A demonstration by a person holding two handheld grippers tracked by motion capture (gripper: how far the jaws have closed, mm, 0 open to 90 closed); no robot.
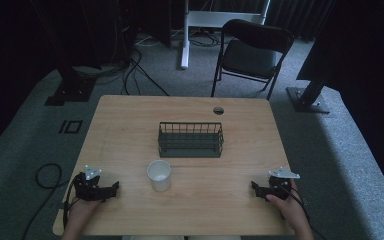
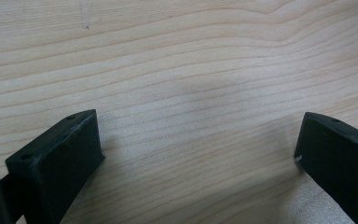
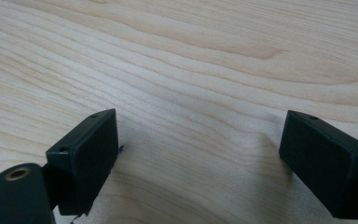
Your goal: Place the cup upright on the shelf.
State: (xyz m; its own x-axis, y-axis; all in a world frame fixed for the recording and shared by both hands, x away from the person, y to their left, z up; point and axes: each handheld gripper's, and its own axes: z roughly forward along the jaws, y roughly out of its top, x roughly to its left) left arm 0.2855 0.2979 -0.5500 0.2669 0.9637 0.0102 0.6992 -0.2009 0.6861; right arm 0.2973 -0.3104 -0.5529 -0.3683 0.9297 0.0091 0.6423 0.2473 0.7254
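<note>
One white cup point(image 1: 159, 175) stands upright on the wooden table point(image 1: 240, 125), near the front edge and roughly midway between the two grippers, touching neither; one dark wire basket point(image 1: 190, 139) sits just behind it, toward the middle of the table, apart from the cup; one round hole point(image 1: 218, 110) marks the far side of the tabletop.

The left gripper point(image 1: 114, 187) rests on the table at the front left corner, held by one hand point(image 1: 80, 210); in the left gripper view its two black jaws stand wide apart over bare wood grain, with nothing between them; released.

The right gripper point(image 1: 254, 187) rests at the front right, held by the other hand point(image 1: 289, 207); in the right gripper view its two jaws are likewise spread wide over bare wood, gripping nothing.

Each gripper carries one grey three-cornered plate on top; both grippers point inward toward the cup.

Beyond the table stands one black folding chair point(image 1: 252, 52); cables point(image 1: 135, 70) lie on the grey floor.
</note>
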